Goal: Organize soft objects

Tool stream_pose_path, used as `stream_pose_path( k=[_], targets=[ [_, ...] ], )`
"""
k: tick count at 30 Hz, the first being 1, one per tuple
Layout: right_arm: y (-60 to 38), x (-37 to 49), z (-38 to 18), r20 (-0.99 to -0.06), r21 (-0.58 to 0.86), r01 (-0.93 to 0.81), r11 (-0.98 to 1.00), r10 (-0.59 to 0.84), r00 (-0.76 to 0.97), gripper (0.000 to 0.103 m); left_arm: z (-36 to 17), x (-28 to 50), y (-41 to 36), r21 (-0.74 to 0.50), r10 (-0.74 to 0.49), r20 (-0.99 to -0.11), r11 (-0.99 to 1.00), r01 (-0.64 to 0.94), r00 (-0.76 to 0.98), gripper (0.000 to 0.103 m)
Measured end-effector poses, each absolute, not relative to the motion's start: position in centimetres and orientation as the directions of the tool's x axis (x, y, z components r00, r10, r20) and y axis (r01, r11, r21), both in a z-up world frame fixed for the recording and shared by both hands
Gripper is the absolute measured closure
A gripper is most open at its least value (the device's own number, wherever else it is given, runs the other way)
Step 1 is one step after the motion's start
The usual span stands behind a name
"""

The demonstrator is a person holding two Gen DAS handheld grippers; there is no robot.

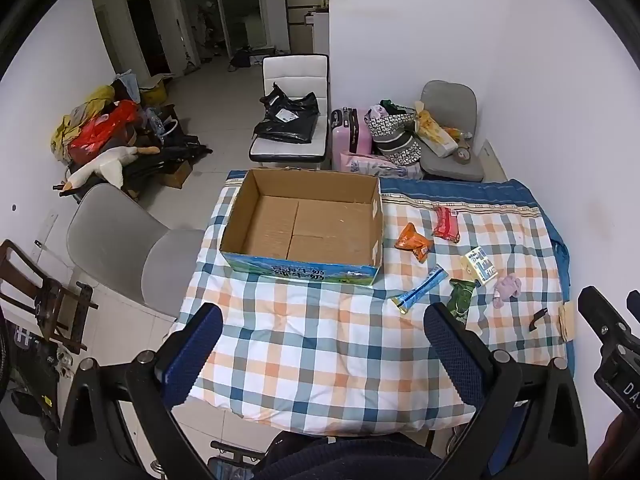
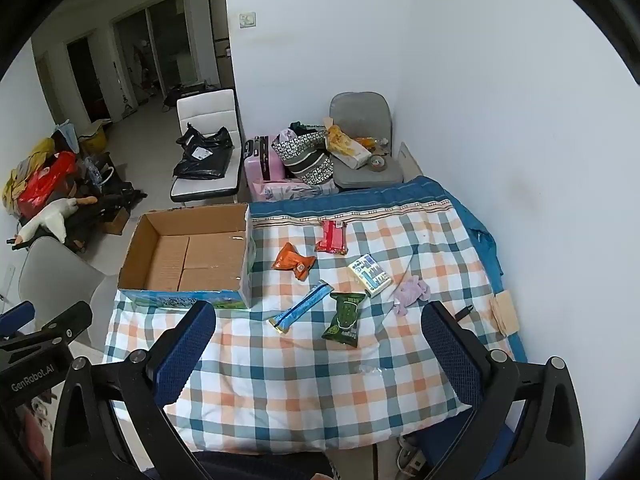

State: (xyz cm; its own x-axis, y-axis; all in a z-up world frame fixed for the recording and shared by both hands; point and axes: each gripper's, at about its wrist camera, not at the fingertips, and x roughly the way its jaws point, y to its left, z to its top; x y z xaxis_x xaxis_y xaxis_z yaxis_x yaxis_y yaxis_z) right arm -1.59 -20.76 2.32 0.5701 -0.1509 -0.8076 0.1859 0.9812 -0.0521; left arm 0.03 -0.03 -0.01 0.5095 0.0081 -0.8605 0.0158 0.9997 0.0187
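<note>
An empty open cardboard box [image 1: 308, 226] [image 2: 192, 258] stands on the checked quilt [image 1: 320, 340] [image 2: 304, 368] at the left. To its right lie soft packets: an orange packet [image 1: 413, 242] [image 2: 294, 262], a red packet [image 1: 446, 222] [image 2: 331, 237], a blue stick packet [image 1: 419, 294] [image 2: 301, 311], a green packet [image 1: 460, 298] [image 2: 344, 319], a white and blue pack [image 1: 479, 266] [image 2: 369, 275] and a purple cloth [image 1: 507, 289] [image 2: 410, 294]. My left gripper [image 1: 322, 330] is open and empty above the quilt's front. My right gripper [image 2: 318, 328] is open and empty, near the green packet.
A grey chair [image 1: 120, 248] stands left of the table. A white chair with a black bag [image 1: 290, 112], a pink suitcase [image 1: 352, 132] and a loaded grey chair [image 1: 448, 136] stand behind. The wall is close on the right. A tan pad [image 2: 506, 312] and black clip [image 2: 464, 312] lie at the right edge.
</note>
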Motion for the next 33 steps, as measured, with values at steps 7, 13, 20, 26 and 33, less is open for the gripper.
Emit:
stream_pose_path(
  k=[7, 13, 20, 26, 33],
  targets=[
    [-20.6, -1.5, 2.2, -0.802, -0.066, 0.183, 0.981, -0.162, 0.574, 0.000, 0.3, -0.1, 0.3, 0.022, 0.010, -0.855, 1.000, 0.016, 0.519, 0.000],
    [-20.5, -0.9, 2.6, -0.805, -0.060, 0.181, 0.982, -0.154, 0.573, 0.000, 0.5, -0.1, 0.5, 0.024, 0.015, -0.851, 1.000, 0.011, 0.525, 0.000],
    [-20.3, -0.9, 2.8, -0.804, -0.059, 0.185, 0.981, -0.157, 0.574, 0.000, 0.6, -0.1, 0.4, 0.028, 0.019, -0.850, 1.000, 0.010, 0.526, 0.000],
    [-21.0, -1.0, 2.5, -0.797, -0.057, 0.194, 0.979, -0.162, 0.582, 0.000, 0.6, 0.4, 0.2, 0.033, 0.023, -0.848, 0.999, 0.010, 0.529, 0.000],
    [-21.3, -0.9, 2.6, -0.795, -0.055, 0.191, 0.980, -0.159, 0.586, 0.000, 0.6, 0.5, 0.1, 0.034, 0.025, -0.849, 0.999, 0.008, 0.528, 0.000]
  ],
)
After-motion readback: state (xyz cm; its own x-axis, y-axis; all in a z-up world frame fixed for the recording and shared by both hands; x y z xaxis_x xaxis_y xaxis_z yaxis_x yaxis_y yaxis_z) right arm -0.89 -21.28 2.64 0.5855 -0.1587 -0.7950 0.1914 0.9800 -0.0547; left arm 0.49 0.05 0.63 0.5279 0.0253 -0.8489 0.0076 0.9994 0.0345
